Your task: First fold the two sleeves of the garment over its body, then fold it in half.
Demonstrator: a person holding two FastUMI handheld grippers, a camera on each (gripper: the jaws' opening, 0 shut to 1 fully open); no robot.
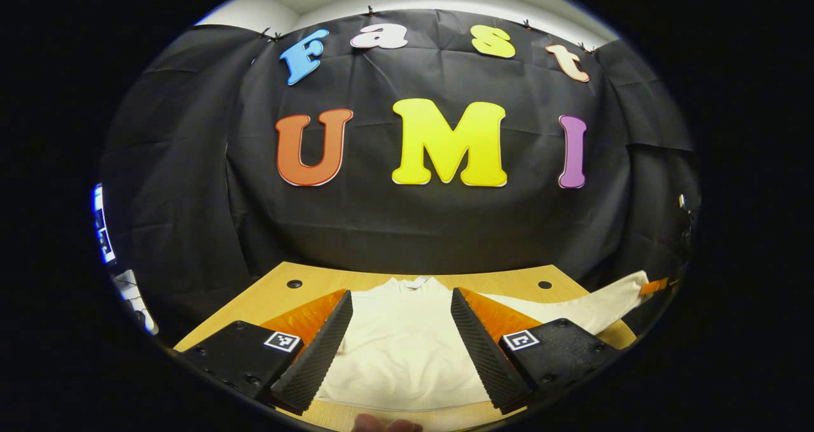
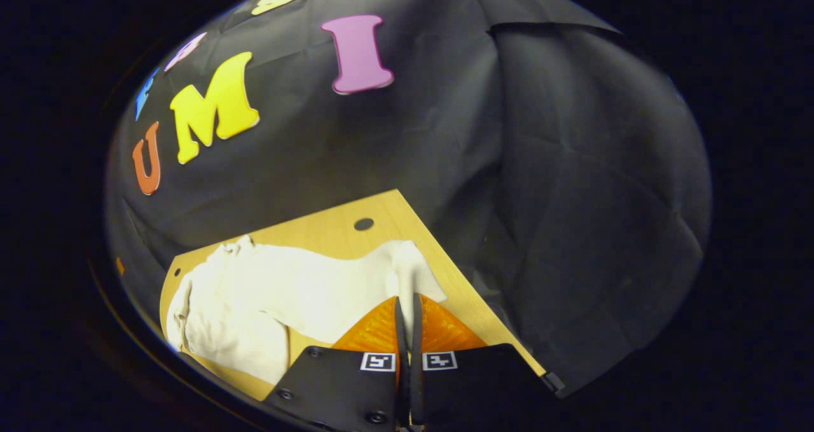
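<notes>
1. My left claw is spread wide, hovering over the body of a cream garment that lies flat on the wooden table.
2. My right claw is pinched closed on the cuff end of the garment's sleeve, near the table's far right corner.
3. In the left gripper view, that sleeve stretches out to the right across the table.

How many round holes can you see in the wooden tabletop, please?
2 in the left gripper view: one hole near the far left corner, the other hole near the far right, either side of the garment. More may lie hidden beneath the cloth.
</notes>
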